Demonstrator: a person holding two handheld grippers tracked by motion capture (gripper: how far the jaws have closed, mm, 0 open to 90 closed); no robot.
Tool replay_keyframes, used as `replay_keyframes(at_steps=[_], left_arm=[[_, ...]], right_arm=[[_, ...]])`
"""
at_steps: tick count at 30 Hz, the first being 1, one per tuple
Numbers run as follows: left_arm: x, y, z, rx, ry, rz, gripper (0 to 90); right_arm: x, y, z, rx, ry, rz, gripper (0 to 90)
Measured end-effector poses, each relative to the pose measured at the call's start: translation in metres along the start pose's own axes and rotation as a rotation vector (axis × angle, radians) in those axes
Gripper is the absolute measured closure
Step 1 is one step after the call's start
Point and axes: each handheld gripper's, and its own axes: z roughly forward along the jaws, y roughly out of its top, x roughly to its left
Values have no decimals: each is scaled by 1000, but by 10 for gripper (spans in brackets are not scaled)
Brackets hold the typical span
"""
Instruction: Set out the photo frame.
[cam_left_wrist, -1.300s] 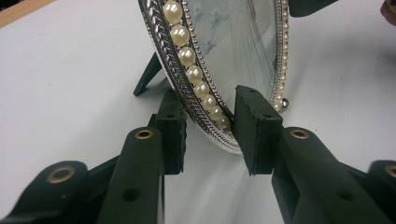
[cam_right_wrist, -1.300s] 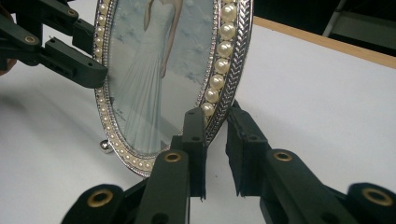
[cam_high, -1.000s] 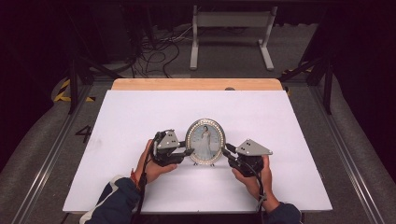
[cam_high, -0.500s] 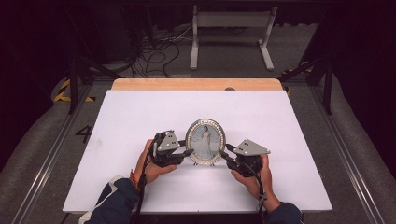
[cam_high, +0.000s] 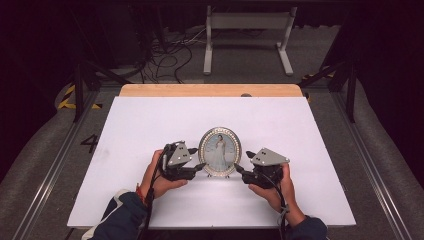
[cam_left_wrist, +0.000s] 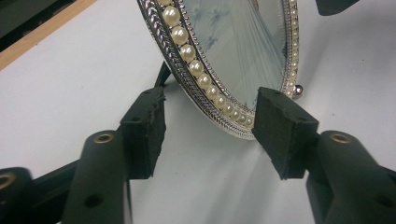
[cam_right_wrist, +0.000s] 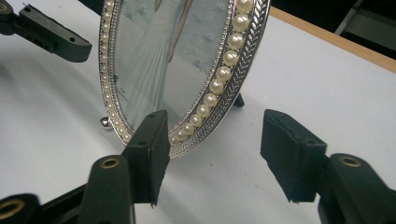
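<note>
An oval silver picture frame (cam_high: 220, 151) with a pearl rim stands upright on the white table (cam_high: 150, 125), holding a photo of a figure in a white dress. My left gripper (cam_high: 196, 158) sits at its left edge, open, its jaws straddling the frame's lower rim (cam_left_wrist: 205, 79) without touching. My right gripper (cam_high: 242, 161) sits at the right edge, open as well, with the pearl rim (cam_right_wrist: 219, 84) between its jaws. The frame's back stand (cam_right_wrist: 239, 100) and a small ball foot (cam_right_wrist: 106, 122) rest on the table.
The white sheet covers a wooden tabletop (cam_high: 210, 90) whose far edge shows. Beyond it lie floor cables (cam_high: 165, 50) and a white metal stand (cam_high: 247, 30). Metal rails (cam_high: 55, 160) run along both sides of the table.
Both grippers have stayed at the frame's sides; the right one has shifted slightly toward the frame. The frame has not moved.
</note>
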Motion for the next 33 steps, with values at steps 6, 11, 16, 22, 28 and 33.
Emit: replay_keyframes(at_steps=[6, 11, 16, 22, 28, 33], left_arm=[[-1, 0, -3, 20, 26, -2, 280], [-2, -2, -5, 23, 40, -4, 204], [-2, -3, -5, 7, 33, -18, 145], [-2, -3, -6, -3, 31, -27, 113], [-4, -5, -11, -4, 43, 0, 98], [-6, -6, -14, -8, 38, -2, 98]], right_arm=[[-2, 2, -2, 14, 6, -18, 314], [-3, 2, -2, 39, 0, -28, 237], [-3, 1, -1, 42, 18, -25, 171], [-3, 1, -1, 42, 34, -29, 146], [-3, 0, -4, 44, 21, -47, 162], [-5, -2, -6, 48, 9, -47, 168]])
